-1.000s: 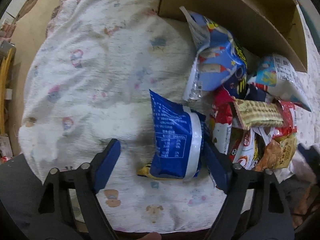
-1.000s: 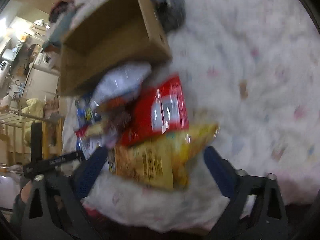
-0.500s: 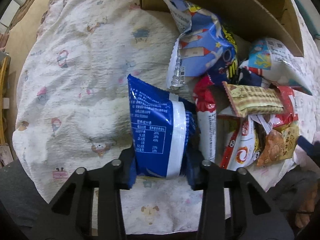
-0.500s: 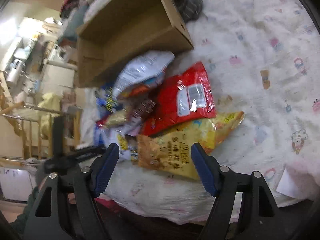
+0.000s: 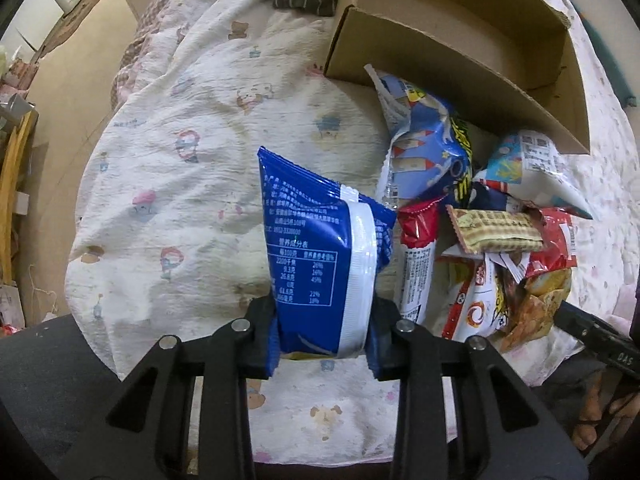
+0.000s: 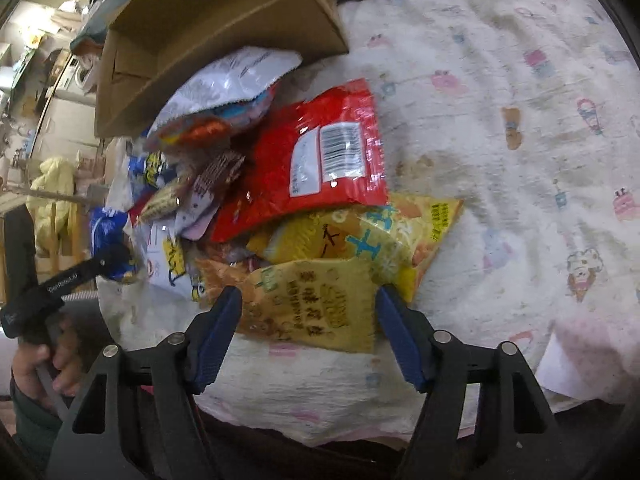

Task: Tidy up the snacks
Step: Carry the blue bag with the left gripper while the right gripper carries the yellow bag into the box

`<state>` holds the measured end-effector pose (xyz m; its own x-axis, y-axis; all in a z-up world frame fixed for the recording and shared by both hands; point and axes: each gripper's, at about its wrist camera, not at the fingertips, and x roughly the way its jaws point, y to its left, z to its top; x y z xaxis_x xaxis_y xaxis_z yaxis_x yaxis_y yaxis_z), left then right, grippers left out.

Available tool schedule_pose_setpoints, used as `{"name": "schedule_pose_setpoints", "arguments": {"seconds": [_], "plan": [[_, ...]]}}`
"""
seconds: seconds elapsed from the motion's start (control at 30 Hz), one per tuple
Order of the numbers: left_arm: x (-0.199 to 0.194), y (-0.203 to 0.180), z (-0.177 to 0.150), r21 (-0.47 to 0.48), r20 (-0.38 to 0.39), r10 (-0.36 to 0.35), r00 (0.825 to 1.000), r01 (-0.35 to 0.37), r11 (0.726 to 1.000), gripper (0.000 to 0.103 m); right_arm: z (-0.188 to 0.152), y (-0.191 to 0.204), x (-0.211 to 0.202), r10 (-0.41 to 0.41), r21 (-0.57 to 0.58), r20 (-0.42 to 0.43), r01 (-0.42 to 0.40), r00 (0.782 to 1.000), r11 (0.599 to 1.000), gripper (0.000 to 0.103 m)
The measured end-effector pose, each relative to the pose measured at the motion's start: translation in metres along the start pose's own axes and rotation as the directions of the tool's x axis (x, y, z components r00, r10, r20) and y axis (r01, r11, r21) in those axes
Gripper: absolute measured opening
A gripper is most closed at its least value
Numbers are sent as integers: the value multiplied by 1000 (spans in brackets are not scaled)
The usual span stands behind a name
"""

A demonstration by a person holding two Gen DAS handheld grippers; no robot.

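Left wrist view: my left claw (image 5: 323, 334) is pinching the blue snack bag (image 5: 320, 256) at its lower end, jaws having just been closing onto it, pads pressing both sides. Bag is standing up off the bed sheet (image 5: 180, 184), just left of the snack pile (image 5: 480, 232). Cardboard box (image 5: 460, 76) is sitting open beyond the pile, looking empty from here.

Risk, as I'm judging it: grip is low on a puffy bag, so it may be pivoting or sliding out on the way to the box; squeezing harder could be crushing the contents.

Right wrist view: my right claw (image 6: 308, 336) is spread, jaws having just been closing a little, straddling the orange-yellow snack bag (image 6: 308, 304) without the pads clearly touching it. The yellow bag (image 6: 372, 240) and red bag (image 6: 312, 160) are overlapping it.

Risk: closing here may be snagging the yellow bag's edge too, dragging two at once.
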<state>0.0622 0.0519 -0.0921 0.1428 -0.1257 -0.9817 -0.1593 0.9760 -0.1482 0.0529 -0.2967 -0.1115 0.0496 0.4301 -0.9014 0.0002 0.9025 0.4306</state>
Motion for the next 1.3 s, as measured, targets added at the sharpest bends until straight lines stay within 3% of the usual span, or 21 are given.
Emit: {"name": "schedule_pose_setpoints", "arguments": {"seconds": [0.03,0.17,0.23,0.33,0.4,0.47,0.53,0.6,0.7,0.77,0.8,0.87,1.0,1.13,1.3], "plan": [[-1,-1,0,3,4,-2,1000,2,1000,29,-1,0,3,-12,-15,-14,11,1000,1000,75],[-3,-13,-3,7,18,-5,1000,5,1000,29,3,18,17,-30,-44,-11,30,999,999,97],[1,-24,1,5,24,-6,1000,6,1000,29,3,27,25,-83,-97,-12,82,996,992,97],[-2,-23,1,8,37,1,999,-1,1000,29,0,32,23,-87,-130,-5,86,996,988,82],[-5,-21,-2,6,43,1,999,-1,1000,29,-3,24,12,34,-98,-13,-35,999,995,76],[-7,-20,-2,3,51,3,999,-4,1000,29,-7,18,5,153,-67,-19,-154,988,986,73],[-7,-19,-2,2,54,3,999,-3,1000,29,-9,22,1,209,-91,-22,-210,978,973,73],[-8,-22,-3,5,51,-3,999,3,1000,29,-12,31,8,202,-132,-56,-208,978,969,71],[-8,-23,-3,13,61,1,998,-2,1000,29,-15,40,30,102,-183,-111,-121,989,976,53],[-10,-22,-3,15,71,8,997,-9,1000,29,-17,43,36,69,-202,-129,-95,989,975,20],[-11,-22,-4,12,75,8,997,-9,1000,29,-18,43,36,59,-214,-122,-84,991,973,20],[-14,-19,-5,5,80,8,997,-8,1000,29,-20,44,30,91,-225,-106,-113,990,968,4],[-26,-18,-9,2,102,4,995,-4,1000,29,-29,62,0,149,-286,-23,-149,989,946,1],[-42,-27,-11,34,120,-16,993,11,999,29,-35,83,-45,216,-349,74,-178,974,920,1],[-67,-39,-3,57,158,-46,986,37,998,29,-25,93,-99,247,-388,204,-153,947,909,1]]}}
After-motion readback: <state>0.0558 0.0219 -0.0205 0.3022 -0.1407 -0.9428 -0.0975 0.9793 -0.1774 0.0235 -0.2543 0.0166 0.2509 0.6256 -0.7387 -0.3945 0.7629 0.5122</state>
